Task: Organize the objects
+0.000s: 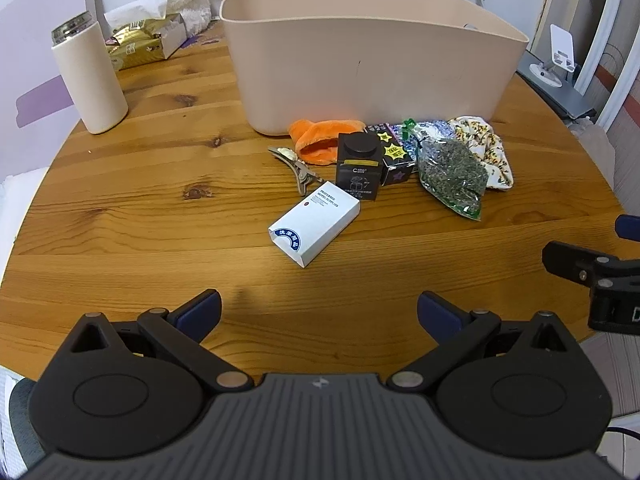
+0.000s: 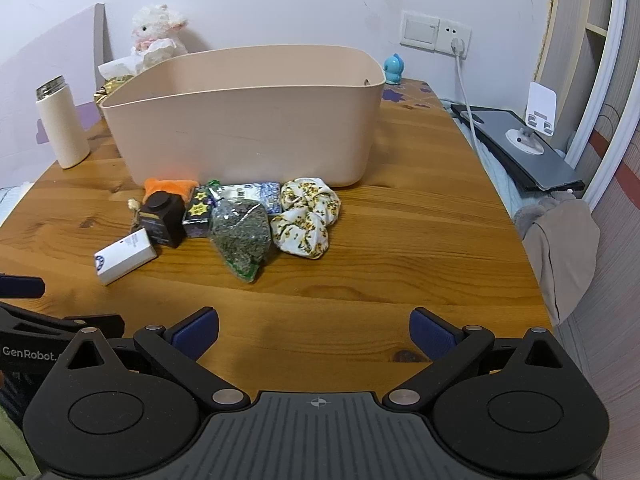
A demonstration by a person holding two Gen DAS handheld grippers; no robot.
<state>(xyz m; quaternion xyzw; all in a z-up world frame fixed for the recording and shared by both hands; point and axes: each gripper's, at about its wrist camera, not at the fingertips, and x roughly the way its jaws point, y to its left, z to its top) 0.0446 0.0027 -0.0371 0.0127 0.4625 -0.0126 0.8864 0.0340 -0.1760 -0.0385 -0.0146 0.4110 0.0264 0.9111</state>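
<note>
A: What can't you make out?
B: The beige bin's (image 1: 360, 60) floor is hidden behind its near wall in both views. The orange cloth (image 1: 320, 140) is partly covered by the black box (image 1: 358, 166).
A: Anything cropped?
B: The right gripper (image 1: 600, 280) is cut off at the left wrist view's edge; the print on the white box (image 1: 314, 222) is too small to read.

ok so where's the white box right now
The white rectangular cardboard box lies flat on the wooden table, nearest the camera in the clutter, just in front of the black cube-shaped box.

Wooden table (image 1: 120, 208), bin (image 1: 360, 60), perhaps tea (image 1: 452, 172)
</note>
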